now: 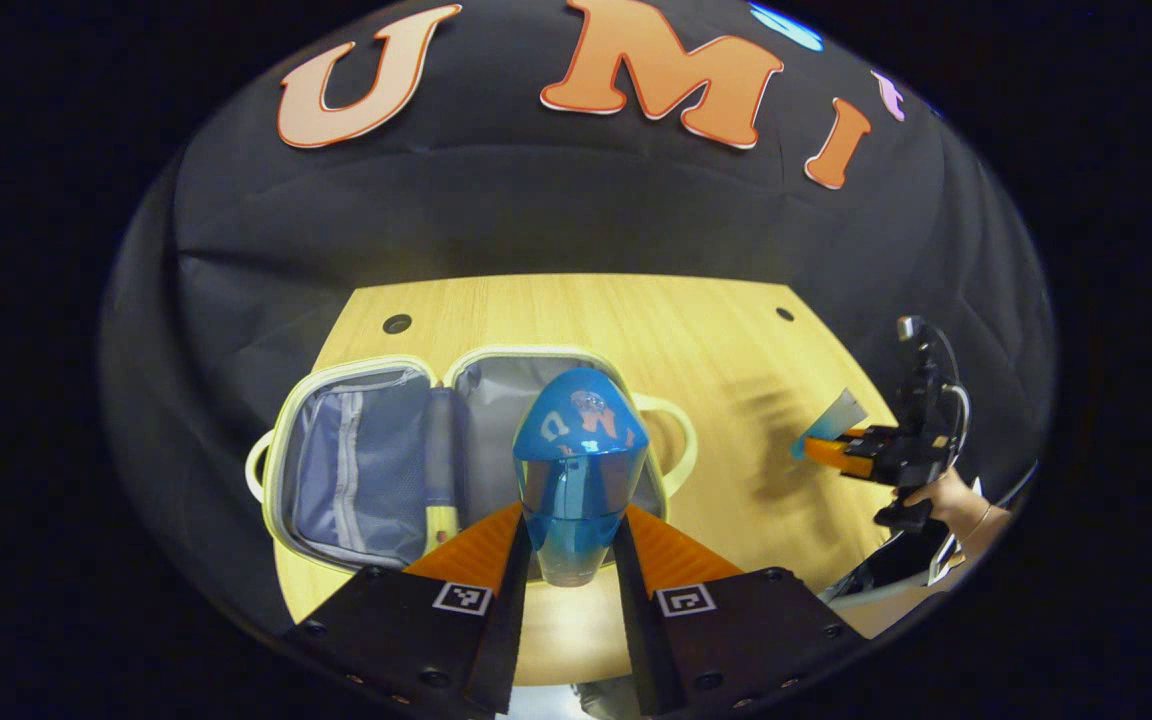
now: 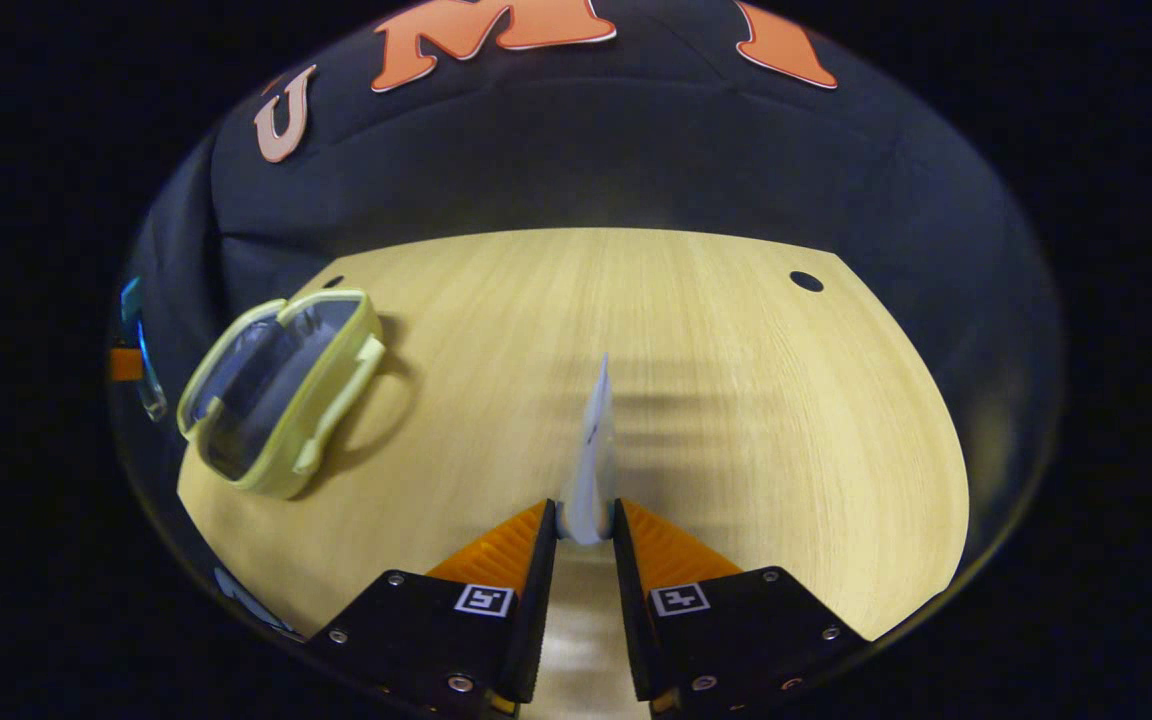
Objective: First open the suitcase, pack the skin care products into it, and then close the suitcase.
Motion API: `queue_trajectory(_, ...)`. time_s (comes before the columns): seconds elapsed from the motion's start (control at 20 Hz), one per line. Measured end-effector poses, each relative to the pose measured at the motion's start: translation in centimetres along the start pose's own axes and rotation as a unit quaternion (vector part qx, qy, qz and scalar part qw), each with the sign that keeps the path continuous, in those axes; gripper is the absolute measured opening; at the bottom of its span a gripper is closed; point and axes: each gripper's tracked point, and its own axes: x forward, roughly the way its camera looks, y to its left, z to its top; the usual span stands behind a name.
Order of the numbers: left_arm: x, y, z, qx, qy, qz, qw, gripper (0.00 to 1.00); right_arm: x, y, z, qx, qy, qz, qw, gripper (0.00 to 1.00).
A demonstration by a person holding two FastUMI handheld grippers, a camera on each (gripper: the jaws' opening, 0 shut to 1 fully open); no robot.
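The suitcase [image 1: 376, 460] lies flat and wide open on the wooden table [image 1: 636, 330]. It has a pale yellow rim and a grey inside. One half has a zip pocket, and a small yellow tube [image 1: 443, 520] lies by the fold in the middle. So the opening step is done. The packing step is the one in hand now.

The left gripper [image 1: 573, 545] squeezes a blue bottle [image 1: 579, 460] between its two fingers. The fingers are nearly together, with just the bottle between them. The bottle sits above the near edge of the case, in front of its right half. I cannot tell how high it is above the case.

The right gripper [image 2: 586, 530] pinches a thin white sachet [image 2: 591, 460] that stands up on its edge. Its fingers are almost closed on it. It hangs over bare table, well apart from the suitcase [image 2: 276, 390], which sits far off to the left in the right gripper view. In the left gripper view, the same gripper [image 1: 841, 450] and the hand [image 1: 946, 495] holding it show off to the right.

Next, I think the bottle needs to go lower into the grey half, and then the fingers should open. The bottle is round and smooth, so it may roll if it is dropped. After that, the sachet has to travel across the table to the case. The lid stays open until everything is in.
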Motion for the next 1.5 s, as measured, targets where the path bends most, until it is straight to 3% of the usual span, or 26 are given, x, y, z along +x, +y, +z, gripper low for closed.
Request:
queue_trajectory(0.05,0.3,0.6,-0.2,0.011,0.018,0.001,1.0,0.45,-0.7,1.3,0.6,0.007,-0.005,0.014,1.0,0.31)
queue_trajectory(0.1,0.9,0.9,-0.3,0.017,0.035,-0.004,0.999,0.45,-1.5,2.7,1.1,0.016,-0.008,0.026,0.999,0.36)
queue_trajectory(0.2,2.6,1.5,-0.3,0.017,0.065,-0.023,0.997,0.45,-2.8,5.4,1.7,0.04,-0.012,0.046,0.998,0.31)
queue_trajectory(0.3,5.2,1.9,-0.8,0.007,0.105,-0.045,0.993,0.44,-4.2,7.8,2.1,0.056,-0.017,0.064,0.996,0.36)
queue_trajectory(0.45,9.1,3.3,-1.4,-0.007,0.159,-0.041,0.986,0.46,-6.1,10.3,1.8,0.067,-0.021,0.076,0.995,0.36)
queue_trajectory(0.75,13.6,4.3,-2.0,0.024,0.196,-0.034,0.98,0.46,-7.2,11.8,-0.1,0.095,-0.014,0.058,0.994,0.36)
queue_trajectory(1.0,15.2,4.2,-3.0,0.0,0.205,-0.049,0.978,0.47,-6.9,12.2,0.2,0.101,-0.011,0.046,0.994,0.36)
queue_trajectory(1.15,14.9,4.7,-1.5,0.002,0.185,-0.036,0.982,0.98,-6.5,13.1,0.7,0.098,-0.008,0.052,0.994,0.36)
queue_trajectory(1.3,13.2,4.4,-0.3,0.011,0.152,-0.036,0.988,0.98,-6.3,14.7,2.2,0.085,-0.007,0.07,0.994,0.36)
queue_trajectory(1.5,9.2,4.6,2.8,-0.006,0.069,-0.044,0.997,0.98,-6.0,18.1,5.7,0.037,-0.001,0.107,0.994,0.36)
